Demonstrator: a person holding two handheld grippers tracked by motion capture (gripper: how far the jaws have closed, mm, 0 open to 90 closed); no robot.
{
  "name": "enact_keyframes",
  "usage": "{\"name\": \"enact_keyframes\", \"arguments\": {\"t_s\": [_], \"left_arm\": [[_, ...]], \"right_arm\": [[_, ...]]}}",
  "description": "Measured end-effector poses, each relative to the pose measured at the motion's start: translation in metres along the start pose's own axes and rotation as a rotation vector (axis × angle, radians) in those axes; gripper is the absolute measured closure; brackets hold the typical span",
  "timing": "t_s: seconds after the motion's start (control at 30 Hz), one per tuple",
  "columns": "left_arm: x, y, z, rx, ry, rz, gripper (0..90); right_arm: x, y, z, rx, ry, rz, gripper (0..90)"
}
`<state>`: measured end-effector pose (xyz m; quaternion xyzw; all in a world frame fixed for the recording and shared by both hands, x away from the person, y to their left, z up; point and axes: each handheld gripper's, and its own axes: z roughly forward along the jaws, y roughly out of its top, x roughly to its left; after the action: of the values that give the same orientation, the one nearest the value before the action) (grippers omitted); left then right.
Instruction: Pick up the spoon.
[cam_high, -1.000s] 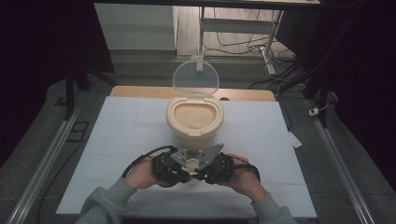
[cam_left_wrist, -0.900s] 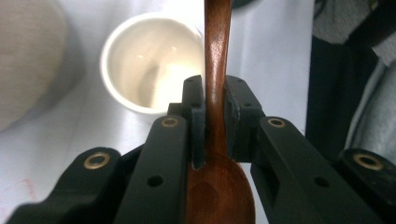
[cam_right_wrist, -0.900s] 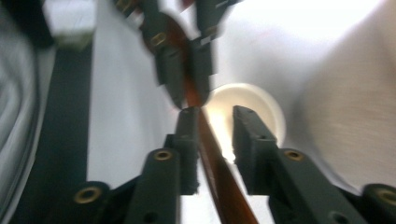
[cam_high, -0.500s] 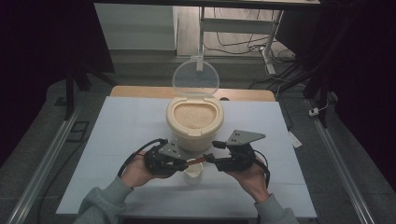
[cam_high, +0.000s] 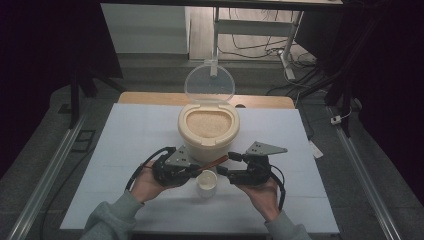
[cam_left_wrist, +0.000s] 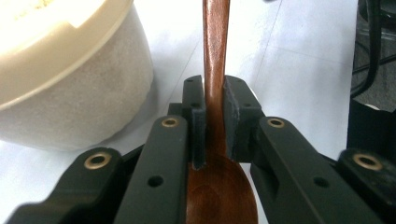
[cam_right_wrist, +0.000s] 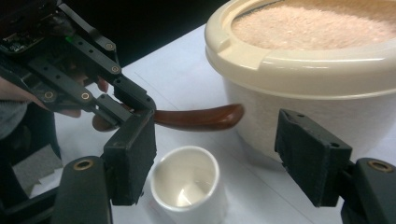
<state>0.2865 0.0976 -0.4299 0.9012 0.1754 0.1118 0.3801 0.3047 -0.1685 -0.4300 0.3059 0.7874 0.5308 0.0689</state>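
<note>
Brown spoon (cam_left_wrist: 215, 70), white cup (cam_right_wrist: 187, 184), cream container (cam_high: 208, 131).

The person wears grey-green sleeves (cam_high: 109, 217) with ribbed cuffs. Each tool is black: the left tool (cam_high: 196, 170) and right tool (cam_high: 224, 164) carry grey three-cornered plates, brass-coloured rivets, small screw holes, square black pads (cam_right_wrist: 133, 151) and trailing black cables.

We see a dark brown wooden spoon (cam_left_wrist: 215, 70) with a smooth, polished sheen, a cream plastic rice tub (cam_right_wrist: 303, 60) of satin finish with a clear plastic lid (cam_high: 209, 82), grainy matt rice (cam_right_wrist: 317, 21), a small glossy white cup (cam_right_wrist: 187, 184), and matt black plastic fingers (cam_right_wrist: 130, 154) over a matt white desk (cam_high: 125, 135).
</note>
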Motion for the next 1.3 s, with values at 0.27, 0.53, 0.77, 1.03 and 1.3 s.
{"name": "enact_keyframes", "arguments": {"t_s": [0.27, 0.53, 0.77, 1.03, 1.3], "left_arm": [[-0.005, 0.002, 0.002, -0.010, 0.009, 0.016, 79.1], [-0.008, 0.003, 0.004, -0.001, 0.019, 0.035, 79.2], [-0.010, 0.004, 0.002, -0.007, 0.038, 0.045, 79.3], [-0.013, 0.004, 0.000, -0.019, 0.044, 0.060, 79.7], [-0.015, 0.005, 0.001, -0.012, 0.058, 0.084, 79.5]], "right_arm": [[0.003, -0.002, 0.006, -0.025, 0.026, 0.045, 38.9], [0.004, -0.004, 0.006, -0.064, 0.034, 0.072, 56.1], [0.003, -0.003, 0.004, -0.105, 0.062, 0.103, 64.2], [0.004, 0.001, 0.000, -0.146, 0.111, 0.092, 73.8], [0.012, 0.006, -0.001, -0.169, 0.153, 0.056, 82.4]]}}
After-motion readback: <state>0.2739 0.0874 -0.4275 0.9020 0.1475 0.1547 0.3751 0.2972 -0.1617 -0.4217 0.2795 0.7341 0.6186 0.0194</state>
